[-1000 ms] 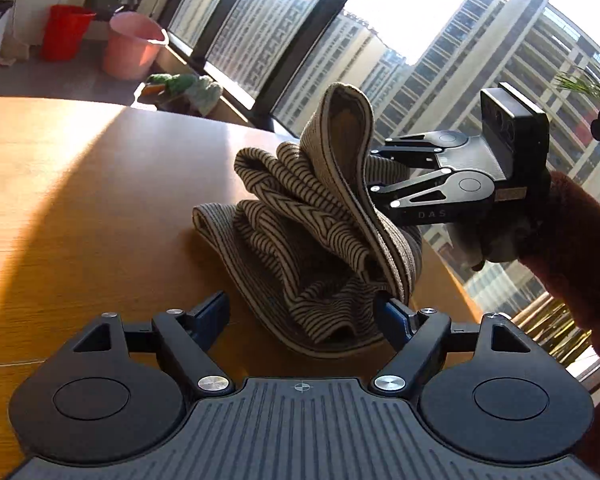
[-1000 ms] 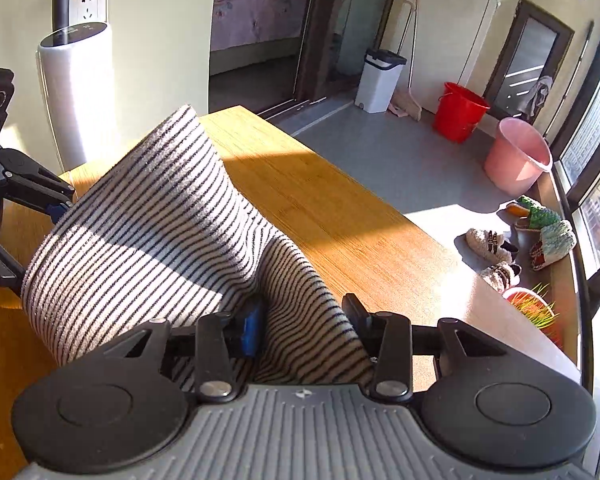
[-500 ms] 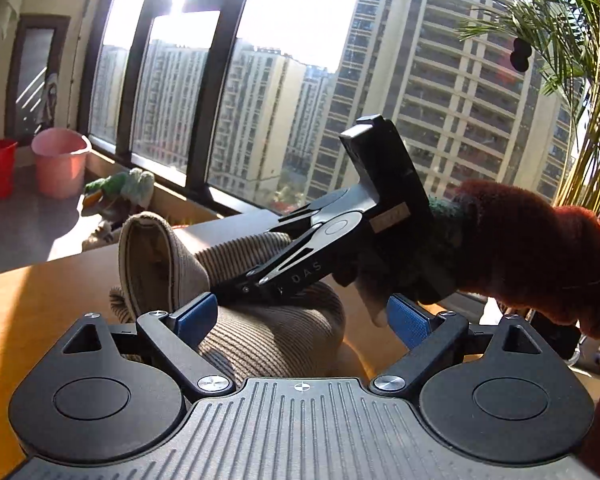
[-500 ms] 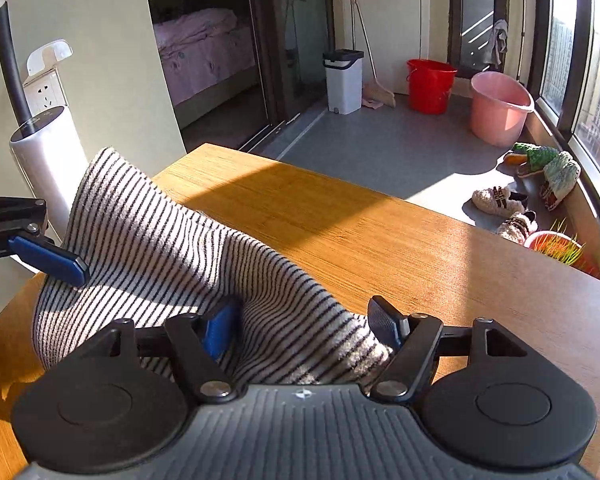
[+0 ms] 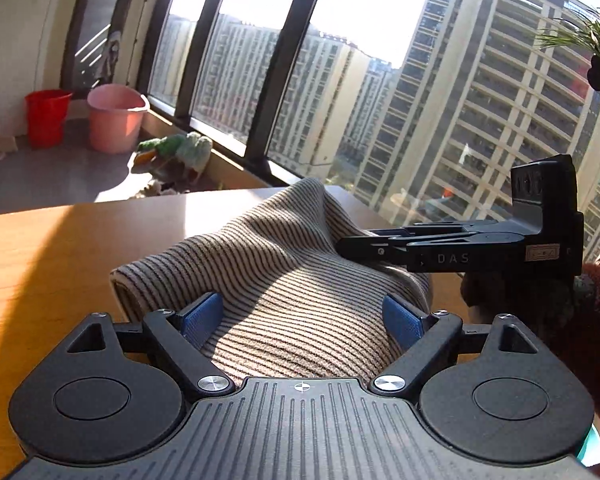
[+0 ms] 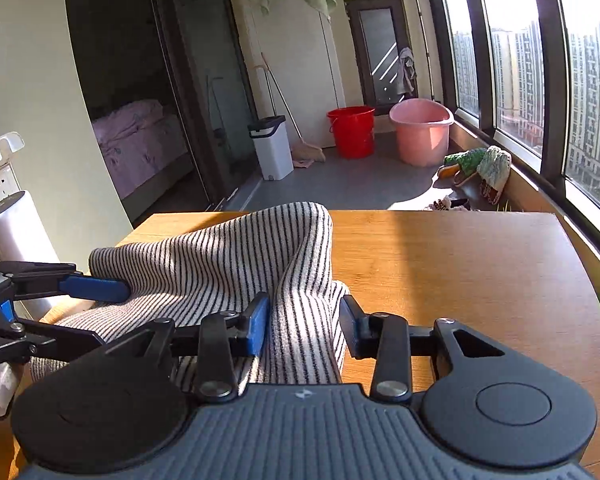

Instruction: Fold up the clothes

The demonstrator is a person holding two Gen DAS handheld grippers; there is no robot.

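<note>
A striped beige-and-dark garment [image 5: 284, 280] lies bunched on the wooden table [image 5: 40, 256]; it also shows in the right wrist view [image 6: 228, 264]. My left gripper [image 5: 306, 318] is open, its blue pads wide apart on either side of the cloth. My right gripper [image 6: 304, 326] is partly closed with a fold of cloth between its fingers, but the fingers stand apart from it. The right gripper also shows side-on in the left wrist view [image 5: 364, 246], at the cloth's right edge. The left gripper's blue finger [image 6: 94, 288] rests against the cloth at the left.
The table's far edge [image 6: 440, 213] and right edge by the window [image 6: 592, 264] are near. On the floor beyond stand a red bucket [image 6: 352, 130], a pink tub [image 6: 422, 130] and a white bin [image 6: 272, 146]. A white cylinder [image 6: 16, 232] stands at the left.
The garment has come down from a raised peak to a lower, flatter mound. My left gripper has closed in around the cloth. Both views have swung towards the far end of the room.
</note>
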